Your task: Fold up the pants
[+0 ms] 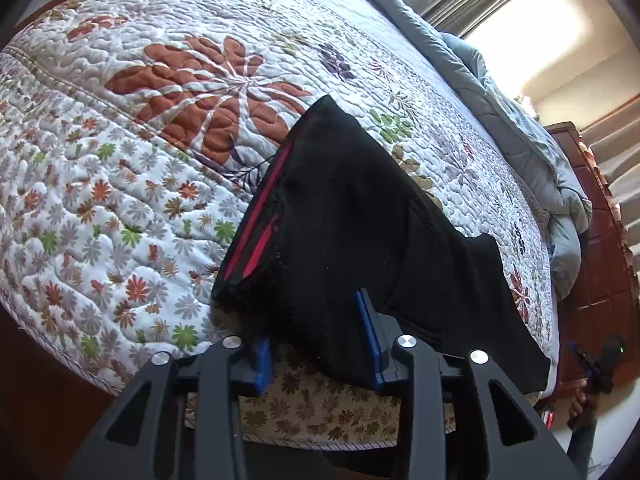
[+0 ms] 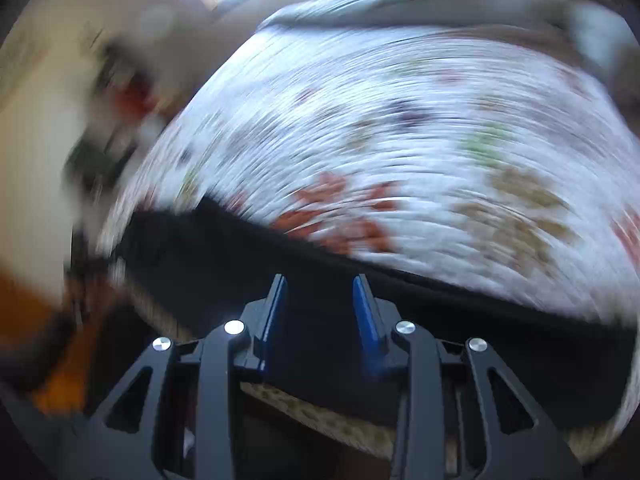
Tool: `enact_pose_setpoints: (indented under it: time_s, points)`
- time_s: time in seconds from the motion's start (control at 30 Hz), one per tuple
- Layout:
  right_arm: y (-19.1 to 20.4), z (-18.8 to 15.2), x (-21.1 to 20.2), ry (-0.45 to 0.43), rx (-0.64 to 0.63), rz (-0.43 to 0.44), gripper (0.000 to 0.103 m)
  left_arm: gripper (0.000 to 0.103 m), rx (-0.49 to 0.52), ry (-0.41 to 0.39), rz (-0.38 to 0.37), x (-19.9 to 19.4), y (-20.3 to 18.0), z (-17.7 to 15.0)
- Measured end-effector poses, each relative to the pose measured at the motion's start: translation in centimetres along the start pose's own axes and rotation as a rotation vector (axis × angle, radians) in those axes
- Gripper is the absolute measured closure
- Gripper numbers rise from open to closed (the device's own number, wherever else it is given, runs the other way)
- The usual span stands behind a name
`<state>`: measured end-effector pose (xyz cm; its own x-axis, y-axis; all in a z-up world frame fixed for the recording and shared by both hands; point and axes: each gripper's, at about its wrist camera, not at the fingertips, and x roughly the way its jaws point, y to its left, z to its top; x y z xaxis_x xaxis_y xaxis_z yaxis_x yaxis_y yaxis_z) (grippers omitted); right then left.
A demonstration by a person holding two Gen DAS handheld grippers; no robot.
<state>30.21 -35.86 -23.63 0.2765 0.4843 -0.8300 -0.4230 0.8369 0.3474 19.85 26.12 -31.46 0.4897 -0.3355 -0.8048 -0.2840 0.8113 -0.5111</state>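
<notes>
Pants (image 1: 360, 220) between left tongs (image 1: 316, 344), tilted downward, seemingly unclamped.

Both handheld tools look alike. The left gripper (image 1: 320, 336) has matte black angular linkage arms with triangular cut-outs, round silver pivot caps (image 1: 405, 340) at the joints, and two flat blue pads (image 1: 370, 332) on its fingers. The right gripper (image 2: 320, 312) shows the same black frame, silver caps and blue pads (image 2: 365, 312).
</notes>
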Motion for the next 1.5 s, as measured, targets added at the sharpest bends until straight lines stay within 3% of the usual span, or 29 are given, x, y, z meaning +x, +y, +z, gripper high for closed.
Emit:
enact_pose_setpoints:
  time_s: [0.03,0.1,0.27,0.47,0.6,0.67,0.77,0.83,0.87,0.93,1.1,1.2,1.27,1.33,1.4,1.5]
  points:
    - [1.9,1.2,3.0,0.08,-0.127,0.01,0.07,0.063,0.0,-0.003,-0.006,0.0,0.0,0.0]
    - [3.4,2.6,6.8,0.162,-0.272,-0.012,0.071,0.053,0.0,-0.008,-0.026,0.1,0.0,0.0]
    - [2.6,4.9,12.8,0.325,-0.406,-0.004,0.074,0.042,0.037,-0.013,-0.039,0.3,-0.6,0.0]
    - [1.6,5.1,13.3,0.376,-0.431,0.016,0.075,0.031,0.035,-0.033,-0.043,0.6,-1.0,-0.1]
    - [1.2,4.5,13.0,0.405,-0.435,0.045,0.077,0.03,0.034,-0.042,-0.036,1.0,-1.1,-0.1]
    - [0.8,4.6,12.8,0.407,-0.431,0.044,0.091,0.03,0.033,-0.042,-0.034,1.0,-1.2,-0.1]
    - [0.4,4.9,12.6,0.409,-0.406,0.055,0.1,0.033,0.029,-0.042,-0.028,1.1,-1.1,0.0]
    - [0.5,5.1,12.5,0.398,-0.408,0.049,0.1,0.064,0.021,-0.035,0.03,1.4,-0.8,0.2]
    - [0.4,5.2,12.4,0.39,-0.408,0.038,0.1,0.088,0.0,-0.026,0.037,1.6,-0.3,0.4]
    - [0.3,5.4,12.3,0.374,-0.402,0.028,0.1,0.088,-0.065,-0.035,0.009,1.5,0.9,0.5]
    - [-0.1,5.0,12.5,0.368,-0.399,0.017,0.1,0.088,-0.01,-0.042,0.044,1.8,0.1,0.3]
    - [-0.1,4.7,12.9,0.384,-0.382,0.017,0.093,0.088,-0.013,-0.026,0.037,2.0,0.5,0.3]
    - [-1.0,5.1,10.8,0.321,-0.323,0.003,0.081,0.087,0.007,-0.022,0.046,2.0,0.3,0.3]
    - [-3.3,5.3,7.0,0.216,-0.191,0.019,0.076,0.085,0.043,-0.019,0.058,2.0,-0.3,0.4]
    - [-6.4,4.8,3.0,0.109,-0.035,-0.013,0.07,0.07,0.064,-0.025,0.05,1.8,-0.8,0.3]
    - [-12.5,1.8,-2.5,-0.013,0.246,-0.072,0.069,0.047,0.058,-0.064,0.0,1.1,-1.2,-0.3]
